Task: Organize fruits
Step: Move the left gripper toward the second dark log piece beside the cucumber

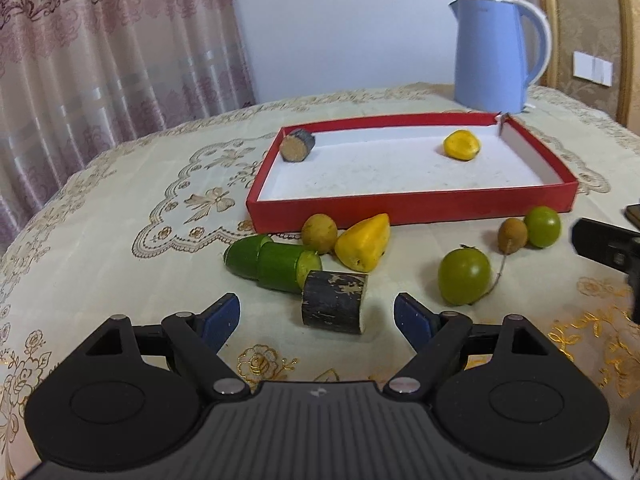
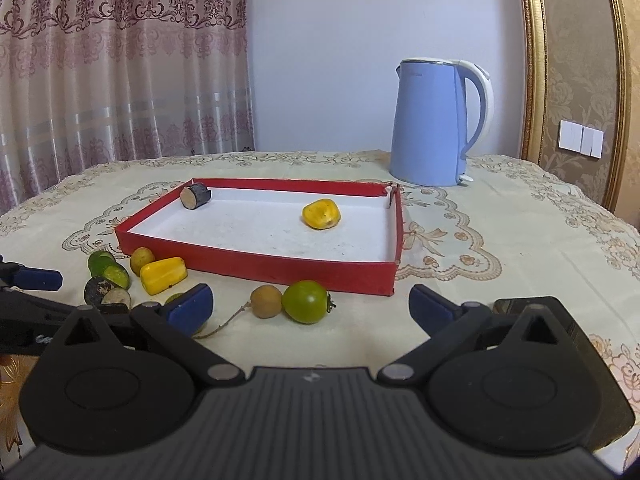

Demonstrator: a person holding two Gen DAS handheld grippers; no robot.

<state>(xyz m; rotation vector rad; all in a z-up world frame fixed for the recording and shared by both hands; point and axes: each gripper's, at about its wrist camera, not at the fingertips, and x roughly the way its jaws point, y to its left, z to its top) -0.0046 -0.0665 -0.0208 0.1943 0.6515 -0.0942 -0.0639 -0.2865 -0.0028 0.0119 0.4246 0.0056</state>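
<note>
A red tray [image 1: 412,204] [image 2: 256,268] holds a yellow fruit [image 1: 461,145] [image 2: 321,213] and a dark log piece [image 1: 297,145] [image 2: 195,196]. In front of it lie a cut cucumber [image 1: 268,262] [image 2: 109,269], a dark cylinder [image 1: 334,302] [image 2: 100,290], a yellow pepper piece [image 1: 363,242] [image 2: 163,275], brown round fruits [image 1: 319,233] [image 2: 266,301] and green tomatoes [image 1: 464,277] [image 2: 306,301]. My left gripper [image 1: 317,316] is open just before the dark cylinder. My right gripper [image 2: 310,304] is open, with a brown fruit and a tomato between its fingers.
A blue kettle [image 1: 494,54] [image 2: 434,122] stands behind the tray on the embroidered tablecloth [image 1: 120,208] [image 2: 500,240]. Curtains hang at the left. A dark flat object [image 2: 520,304] lies by my right finger. The other gripper shows at the edge of each view [image 1: 608,248] [image 2: 32,280].
</note>
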